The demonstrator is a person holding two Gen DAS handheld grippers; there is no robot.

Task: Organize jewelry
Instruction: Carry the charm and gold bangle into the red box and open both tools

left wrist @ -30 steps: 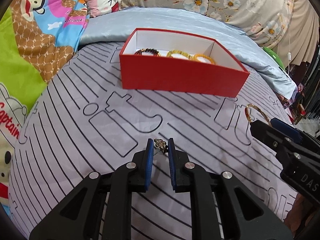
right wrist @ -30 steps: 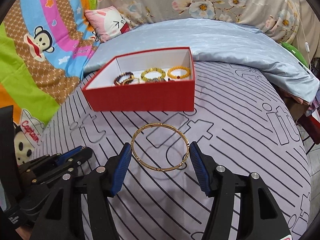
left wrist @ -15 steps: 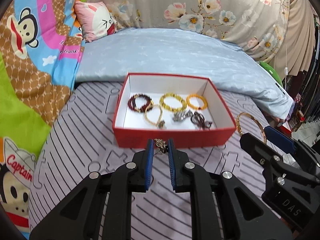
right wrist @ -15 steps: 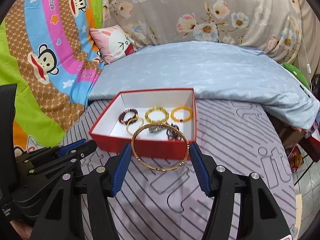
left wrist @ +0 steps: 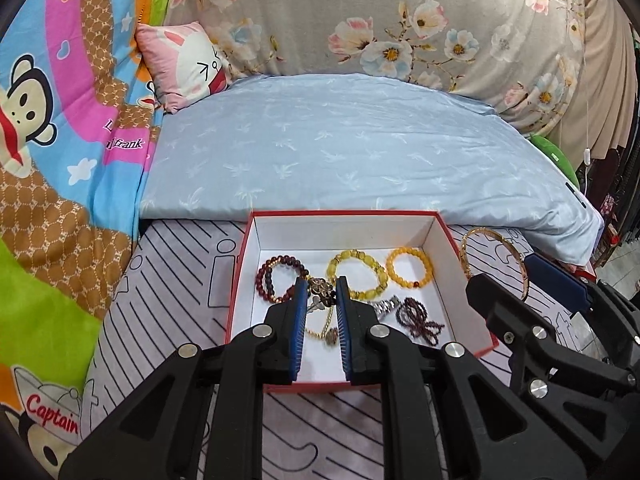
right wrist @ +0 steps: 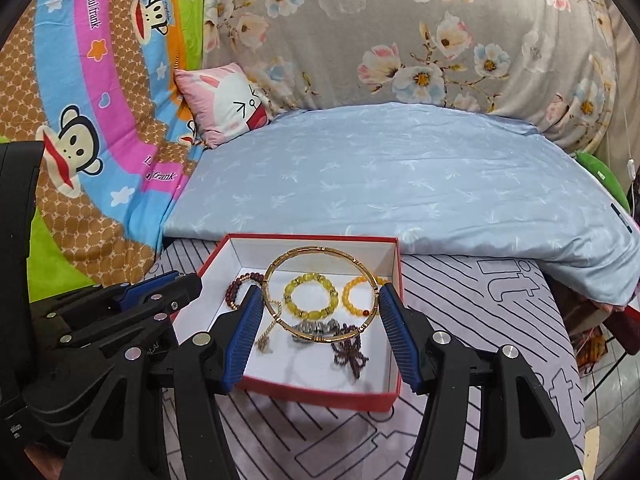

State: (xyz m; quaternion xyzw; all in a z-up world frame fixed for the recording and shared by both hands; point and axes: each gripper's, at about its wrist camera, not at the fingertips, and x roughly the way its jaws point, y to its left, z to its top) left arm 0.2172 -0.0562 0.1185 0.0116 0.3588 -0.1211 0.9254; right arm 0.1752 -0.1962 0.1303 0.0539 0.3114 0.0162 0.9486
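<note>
A red box (left wrist: 446, 229) with a white inside sits on the striped sheet and also shows in the right wrist view (right wrist: 394, 258). It holds a dark red bead bracelet (left wrist: 267, 276), a yellow bead bracelet (left wrist: 376, 276), an orange bead bracelet (left wrist: 410, 270) and several other pieces. My left gripper (left wrist: 321, 290) is shut on a small metal charm (left wrist: 322, 289) above the box. My right gripper (right wrist: 320, 304) is shut on a gold bangle (right wrist: 320, 252) held flat over the box; the bangle also shows in the left wrist view (left wrist: 494, 238).
A pale blue folded quilt (left wrist: 340, 144) lies just behind the box. A pink cartoon pillow (left wrist: 184, 64) and floral bedding (left wrist: 380, 20) are at the back. A bright cartoon blanket (left wrist: 52, 160) covers the left. The bed's edge drops off on the right (right wrist: 600, 344).
Both grippers have risen and moved forward from the sheet to above the box, each still holding its piece. The box's inside now shows from above.
</note>
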